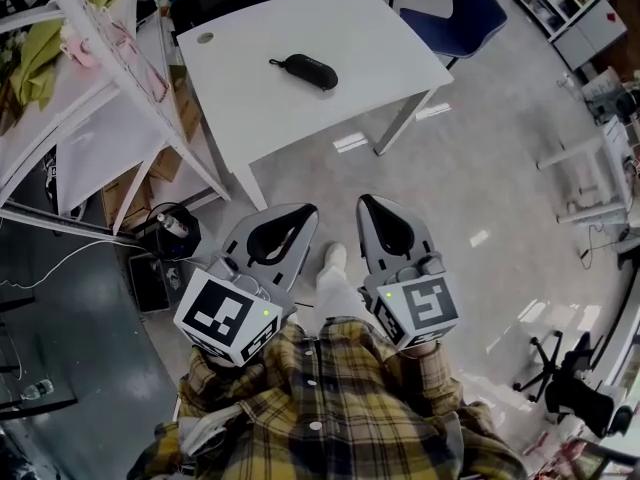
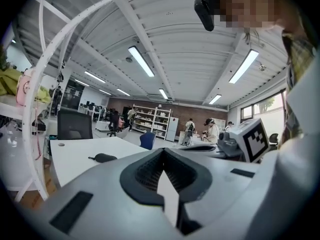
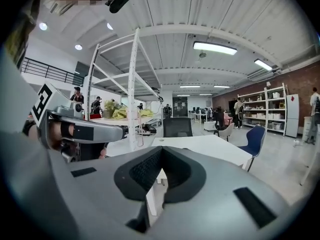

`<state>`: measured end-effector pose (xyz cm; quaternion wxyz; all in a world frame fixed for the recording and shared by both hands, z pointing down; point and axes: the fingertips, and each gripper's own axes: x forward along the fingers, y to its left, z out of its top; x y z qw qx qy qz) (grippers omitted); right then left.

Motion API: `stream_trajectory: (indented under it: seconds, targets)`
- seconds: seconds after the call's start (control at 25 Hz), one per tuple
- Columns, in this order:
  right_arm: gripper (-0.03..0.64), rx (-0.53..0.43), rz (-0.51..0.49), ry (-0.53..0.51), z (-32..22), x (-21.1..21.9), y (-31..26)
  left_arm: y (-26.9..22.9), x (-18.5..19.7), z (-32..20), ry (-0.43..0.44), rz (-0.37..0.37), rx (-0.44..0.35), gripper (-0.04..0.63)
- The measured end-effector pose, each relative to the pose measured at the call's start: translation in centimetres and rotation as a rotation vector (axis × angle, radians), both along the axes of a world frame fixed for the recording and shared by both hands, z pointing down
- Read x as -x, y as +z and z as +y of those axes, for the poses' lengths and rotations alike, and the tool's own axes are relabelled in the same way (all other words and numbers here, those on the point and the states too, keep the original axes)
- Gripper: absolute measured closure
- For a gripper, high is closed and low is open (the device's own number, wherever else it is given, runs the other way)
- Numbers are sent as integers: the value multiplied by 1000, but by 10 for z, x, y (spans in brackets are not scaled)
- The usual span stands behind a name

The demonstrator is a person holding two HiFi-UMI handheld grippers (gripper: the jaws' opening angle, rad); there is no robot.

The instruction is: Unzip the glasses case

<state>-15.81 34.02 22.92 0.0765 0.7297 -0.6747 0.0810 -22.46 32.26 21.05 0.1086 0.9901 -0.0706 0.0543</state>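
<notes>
A black zipped glasses case (image 1: 305, 71) lies on the white table (image 1: 260, 98) ahead of me, its pull cord to the left. In the left gripper view the glasses case (image 2: 102, 157) is small and far off on the table. My left gripper (image 1: 308, 209) and right gripper (image 1: 365, 201) are held side by side over the floor, well short of the table. Both are shut with nothing between the jaws. The left gripper (image 2: 161, 150) and the right gripper (image 3: 161, 150) each show closed tips.
A white metal rack (image 1: 90, 78) with clothes stands left of the table. A blue chair (image 1: 462, 18) sits behind the table's right corner. A black office chair (image 3: 177, 126) is at the table's far side. Bottles and cables lie on the floor at left.
</notes>
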Motion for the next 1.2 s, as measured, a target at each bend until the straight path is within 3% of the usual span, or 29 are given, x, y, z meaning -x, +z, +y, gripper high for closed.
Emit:
stream_trajectory:
  seconds: [0.6, 0.84, 1.2]
  targets:
    - [618, 10, 9, -63, -72, -174, -18, -22, -180, -82, -68, -5, -25, 588]
    - [618, 38, -21, -116, -90, -195, -8, -7, -203, -99, -108, -37, -6, 588]
    - [618, 51, -33, -158, -145, -199, 13, 9, -197, -166, -184, -61, 12, 588]
